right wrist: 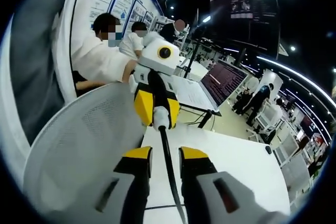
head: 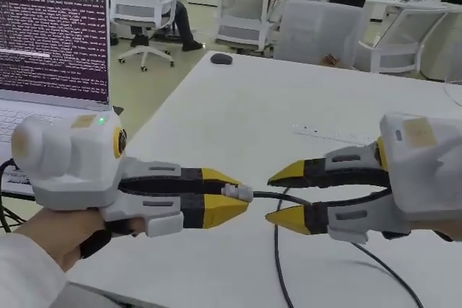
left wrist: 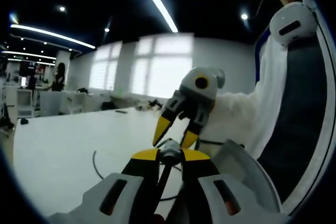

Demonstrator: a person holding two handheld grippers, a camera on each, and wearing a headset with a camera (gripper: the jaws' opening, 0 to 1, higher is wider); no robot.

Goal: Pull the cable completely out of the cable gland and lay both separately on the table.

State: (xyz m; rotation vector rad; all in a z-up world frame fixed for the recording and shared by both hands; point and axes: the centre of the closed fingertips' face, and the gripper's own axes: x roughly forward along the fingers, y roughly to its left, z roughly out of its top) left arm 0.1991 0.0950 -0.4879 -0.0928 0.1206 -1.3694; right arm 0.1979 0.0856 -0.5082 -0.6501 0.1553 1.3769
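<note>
My left gripper (head: 243,193) is shut on a small grey-white cable gland (head: 239,192), held level above the white table (head: 216,120). A black cable (head: 278,250) leaves the gland to the right, passes between the spread jaws of my right gripper (head: 268,197) without touching them, then loops down across the table. The right gripper is open. In the left gripper view the gland (left wrist: 169,151) sits between my yellow tips, with the right gripper (left wrist: 171,144) facing it. In the right gripper view the cable (right wrist: 167,156) runs up the gap to the gland (right wrist: 161,125) in the left gripper (right wrist: 157,109).
An open laptop (head: 50,41) stands at the table's left edge. A dark mouse (head: 221,58) lies at the far edge and a pale strip (head: 332,135) lies right of centre. Office chairs (head: 317,30) and seated people are beyond the table.
</note>
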